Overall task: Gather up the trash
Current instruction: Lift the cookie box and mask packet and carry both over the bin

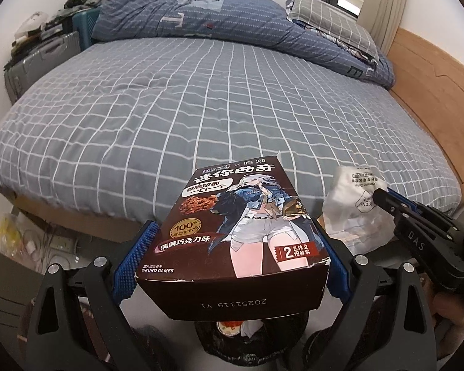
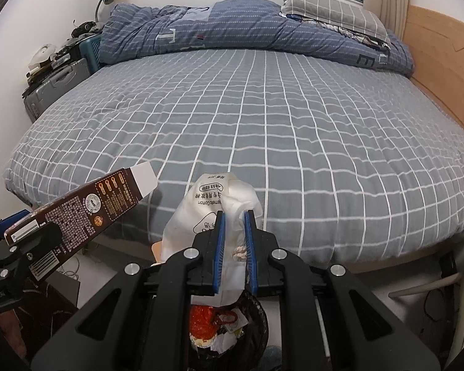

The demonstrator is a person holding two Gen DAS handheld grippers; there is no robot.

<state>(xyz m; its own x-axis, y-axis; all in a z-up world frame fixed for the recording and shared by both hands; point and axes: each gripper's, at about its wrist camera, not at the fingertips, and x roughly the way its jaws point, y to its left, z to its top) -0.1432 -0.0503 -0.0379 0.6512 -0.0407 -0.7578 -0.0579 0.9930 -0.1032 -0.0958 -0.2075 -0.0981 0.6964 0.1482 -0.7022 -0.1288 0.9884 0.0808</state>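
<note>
My left gripper (image 1: 232,232) is shut on a brown cookie box (image 1: 232,232) with an anime figure on it, held level above a black-lined trash bin (image 1: 253,340). The box also shows in the right wrist view (image 2: 86,213) at the left. My right gripper (image 2: 235,219) is shut on a white crumpled plastic bag (image 2: 216,204), held above the trash bin (image 2: 256,321), which holds red and white wrappers. The bag shows in the left wrist view (image 1: 355,213) at the right, with the right gripper (image 1: 386,201) on it.
A bed with a grey checked sheet (image 1: 216,99) fills the view ahead. A blue quilt (image 1: 225,21) and a pillow (image 1: 334,21) lie at its far side. Suitcases (image 1: 37,65) stand at the left. A wooden headboard (image 1: 430,77) runs along the right.
</note>
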